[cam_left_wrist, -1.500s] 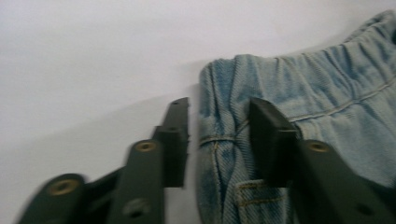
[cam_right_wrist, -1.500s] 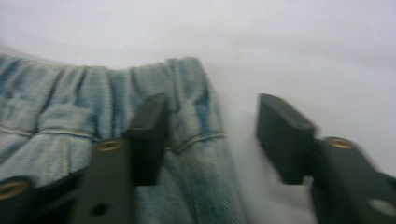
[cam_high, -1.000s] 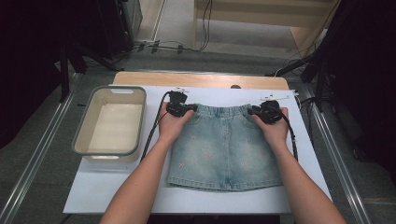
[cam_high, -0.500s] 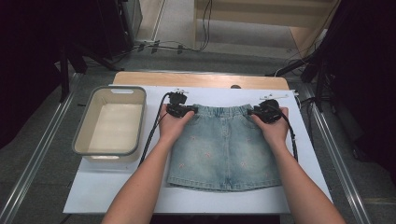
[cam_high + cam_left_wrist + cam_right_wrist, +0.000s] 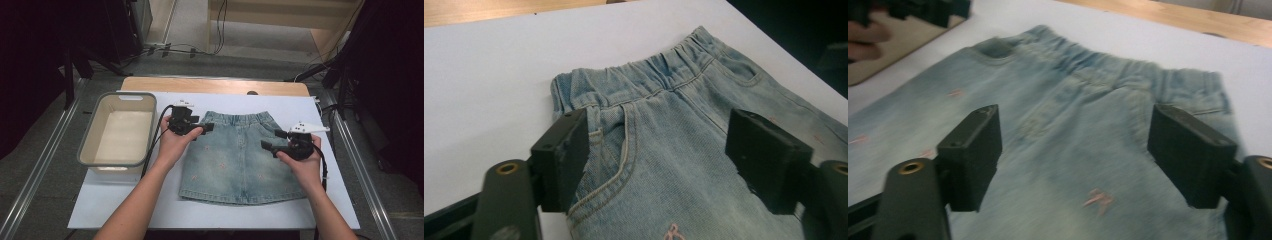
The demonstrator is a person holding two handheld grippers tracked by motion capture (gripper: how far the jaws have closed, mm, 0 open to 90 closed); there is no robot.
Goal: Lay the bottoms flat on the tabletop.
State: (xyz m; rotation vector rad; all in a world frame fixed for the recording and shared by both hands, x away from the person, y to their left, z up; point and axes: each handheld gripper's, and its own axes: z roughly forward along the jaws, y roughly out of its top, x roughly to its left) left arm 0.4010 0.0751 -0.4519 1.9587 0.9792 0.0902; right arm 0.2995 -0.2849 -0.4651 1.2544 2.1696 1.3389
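Two released claws flank one denim skirt (image 5: 242,155) lying flat on the worktop (image 5: 320,210).
Left claw (image 5: 207,127) is over the waistband corner; right claw (image 5: 267,146) is above the side seam, waistband pointing away.

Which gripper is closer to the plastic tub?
Left. The left gripper is just beside the tub, at the skirt's waistband; the right gripper is across the skirt.
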